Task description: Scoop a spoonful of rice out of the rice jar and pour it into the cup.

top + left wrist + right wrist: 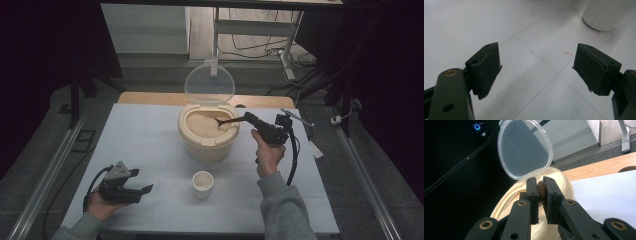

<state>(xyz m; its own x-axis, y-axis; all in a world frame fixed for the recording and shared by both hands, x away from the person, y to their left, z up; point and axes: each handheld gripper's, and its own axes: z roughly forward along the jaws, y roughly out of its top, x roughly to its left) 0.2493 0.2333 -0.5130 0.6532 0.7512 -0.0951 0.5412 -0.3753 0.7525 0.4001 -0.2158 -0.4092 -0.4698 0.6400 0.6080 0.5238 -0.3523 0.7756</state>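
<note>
Spoon dipped into the rice bin, its bowl buried in the grain.

The right gripper [248, 119] had its fingers clamped on a brown spoon [227, 120] reaching into the round cream bin [208, 142] of rice, clear lid [209, 83] upright. The left gripper [142, 183] rested on the table [150, 135], fingers apart, near a small white cup [202, 184] whose contents were unclear.

High view: fixed above person's side of desk [150, 135], facing forward and down, far off; rice bin [208, 135] at centre, its clear lid [209, 81] upright behind.

Left claw view: rides left claw [536, 67], low and very near desk surface, aimed toward white cup [607, 13] standing in front of bin.

Right claw view: rides right claw [541, 195], close at bin rim [564, 182], tilted up toward lid [524, 147].

Shared: bin and lid in high and right claw views; cup [202, 184] in high and left claw views.
</note>
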